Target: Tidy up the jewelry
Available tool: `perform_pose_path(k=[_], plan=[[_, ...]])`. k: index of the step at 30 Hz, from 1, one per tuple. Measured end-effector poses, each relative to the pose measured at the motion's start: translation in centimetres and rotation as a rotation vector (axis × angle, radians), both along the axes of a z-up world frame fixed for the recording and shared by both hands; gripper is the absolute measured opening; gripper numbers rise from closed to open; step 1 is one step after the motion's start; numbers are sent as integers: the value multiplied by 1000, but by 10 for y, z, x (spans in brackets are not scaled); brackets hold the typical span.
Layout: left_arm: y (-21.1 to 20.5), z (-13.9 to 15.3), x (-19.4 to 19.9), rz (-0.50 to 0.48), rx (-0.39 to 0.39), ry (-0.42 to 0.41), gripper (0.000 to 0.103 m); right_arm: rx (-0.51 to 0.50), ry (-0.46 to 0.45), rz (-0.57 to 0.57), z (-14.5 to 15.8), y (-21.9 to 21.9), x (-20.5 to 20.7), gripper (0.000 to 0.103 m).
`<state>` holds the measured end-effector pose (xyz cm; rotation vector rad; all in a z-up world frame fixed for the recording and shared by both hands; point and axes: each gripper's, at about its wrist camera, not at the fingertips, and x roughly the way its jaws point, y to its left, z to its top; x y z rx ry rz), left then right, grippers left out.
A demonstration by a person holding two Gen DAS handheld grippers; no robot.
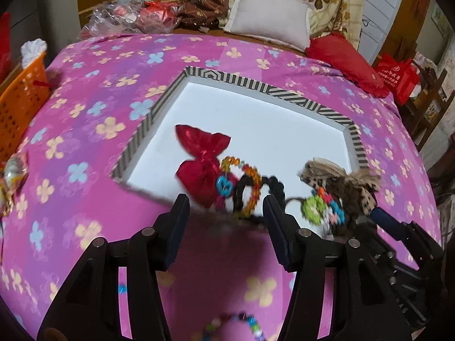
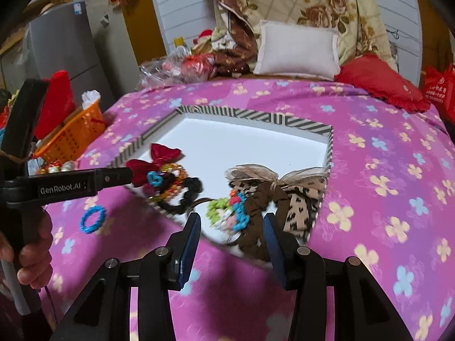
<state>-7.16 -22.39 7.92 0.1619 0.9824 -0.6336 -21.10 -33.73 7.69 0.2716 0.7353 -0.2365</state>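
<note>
A shallow white tray with a black-and-white striped rim (image 1: 256, 83) (image 2: 256, 116) lies on the pink flowered bedspread. Along its near edge lie a red satin pouch (image 1: 202, 159) (image 2: 159, 159), an orange beaded bracelet (image 1: 253, 182), a black scrunchie (image 1: 275, 187) (image 2: 190, 190), small green and blue hair ties (image 1: 312, 207) (image 2: 219, 207) and a leopard-print bow (image 1: 349, 184) (image 2: 287, 193). My left gripper (image 1: 226, 207) stands open just short of the bracelet and scrunchie. My right gripper (image 2: 231, 221) is open before the hair ties and bow, gripping nothing.
A blue ring (image 2: 92, 220) lies on the bedspread left of the tray, and a multicoloured bead bracelet (image 1: 236, 326) lies below my left gripper. An orange basket (image 1: 20, 105) (image 2: 74, 133) stands at the left. A white pillow (image 1: 270, 20) and red cushion (image 1: 347, 59) lie behind.
</note>
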Motion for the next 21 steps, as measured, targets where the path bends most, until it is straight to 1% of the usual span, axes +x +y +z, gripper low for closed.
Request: perform_pose_path(k=[3, 7, 8, 9, 11, 13, 16, 19, 21], plan=[[20, 5, -16, 19, 3, -20, 57, 17, -7, 1, 4, 14, -14, 44], [47, 5, -43, 40, 26, -76, 57, 45, -12, -7, 6, 30, -31, 45], [55, 5, -53, 46, 42, -106, 57, 51, -14, -10, 6, 33, -36, 50], [60, 5, -61, 49, 57, -132, 57, 57, -20, -13, 7, 38, -41, 60], [73, 4, -74, 56, 77, -176, 57, 47, -35, -21, 9, 49, -51, 74], [86, 4, -85, 68, 76, -193, 57, 39, -40, -12, 11, 57, -57, 75], [103, 3, -95, 94, 67, -189, 57, 8, -35, -10, 14, 72, -66, 75], [116, 2, -105, 123, 68, -196, 57, -12, -32, -1, 13, 85, -73, 80], [122, 1, -111, 138, 64, -200, 57, -17, -29, 3, 11, 91, -77, 81]])
